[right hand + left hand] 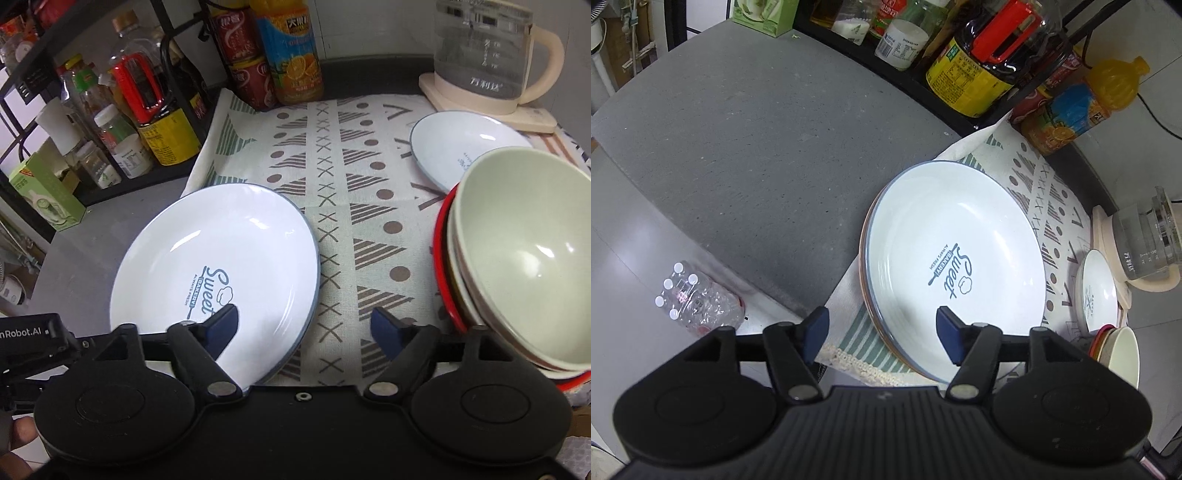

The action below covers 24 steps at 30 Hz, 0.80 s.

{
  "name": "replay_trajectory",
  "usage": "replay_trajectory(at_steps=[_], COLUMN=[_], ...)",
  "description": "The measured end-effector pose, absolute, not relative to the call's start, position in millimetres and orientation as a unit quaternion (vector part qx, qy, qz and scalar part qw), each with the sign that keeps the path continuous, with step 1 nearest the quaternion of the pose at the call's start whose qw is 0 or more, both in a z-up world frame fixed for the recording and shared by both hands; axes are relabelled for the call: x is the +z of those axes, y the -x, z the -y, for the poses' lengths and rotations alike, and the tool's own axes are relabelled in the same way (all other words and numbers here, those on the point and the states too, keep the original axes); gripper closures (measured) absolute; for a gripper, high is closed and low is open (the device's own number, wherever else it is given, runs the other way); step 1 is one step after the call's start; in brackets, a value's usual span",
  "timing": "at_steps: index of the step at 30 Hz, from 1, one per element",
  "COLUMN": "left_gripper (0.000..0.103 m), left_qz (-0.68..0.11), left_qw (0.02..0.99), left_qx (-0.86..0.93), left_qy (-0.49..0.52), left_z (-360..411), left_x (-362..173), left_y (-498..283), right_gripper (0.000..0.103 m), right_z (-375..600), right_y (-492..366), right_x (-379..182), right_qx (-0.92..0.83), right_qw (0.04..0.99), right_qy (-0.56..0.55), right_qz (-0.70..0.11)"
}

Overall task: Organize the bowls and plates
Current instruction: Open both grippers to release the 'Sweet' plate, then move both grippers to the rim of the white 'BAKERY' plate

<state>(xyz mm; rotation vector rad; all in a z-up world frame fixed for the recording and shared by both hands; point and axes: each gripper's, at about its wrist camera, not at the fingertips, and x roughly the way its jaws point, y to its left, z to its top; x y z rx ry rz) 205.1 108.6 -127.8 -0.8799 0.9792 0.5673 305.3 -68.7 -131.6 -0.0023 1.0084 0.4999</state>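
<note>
A stack of large white plates with a blue "Sweet" print point(955, 258) lies on the patterned cloth point(1056, 206); it also shows in the right wrist view point(214, 269). My left gripper point(881, 332) is open and empty, hovering over the stack's near left rim. My right gripper point(304, 326) is open and empty, above the stack's right edge. A small white plate point(454, 151) lies near the kettle, also in the left wrist view point(1097, 291). A stack of bowls, pale green on top with a red one below point(524, 266), stands at the right; it also shows in the left wrist view point(1119, 354).
A glass kettle on a cream base point(484, 59) stands at the back right. Cans and an orange juice bottle point(291, 51) stand at the back. A black rack with bottles and jars point(122, 103) is at the left. A water bottle pack point(698, 302) lies on the floor.
</note>
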Motion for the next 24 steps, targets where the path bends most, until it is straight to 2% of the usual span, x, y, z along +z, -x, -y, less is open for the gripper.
replay_trajectory(at_steps=[7,9,14,24], left_gripper=[0.034,0.029,0.028,0.022], left_qz=[-0.426,-0.420,-0.418,-0.410], left_qw=[0.762,0.766,0.770,0.784], left_qx=[0.277,0.281,0.273,0.257], left_qy=[0.402,0.397,0.398,0.388], left_z=[-103,-100,-95,-83], left_x=[-116,-112,-104,-87], left_y=[-193,-190,-191,-211], right_gripper=[0.012,0.009,0.003,0.000], right_z=[80,83,92,116], right_y=[-294,-291,-286,-292], right_x=[-117,-112,-97,-70], right_qx=[0.242,0.244,0.251,0.244], right_qw=[0.848,0.849,0.851,0.867], right_qy=[-0.011,-0.013,-0.013,-0.015], right_qz=[-0.470,-0.468,-0.461,-0.434])
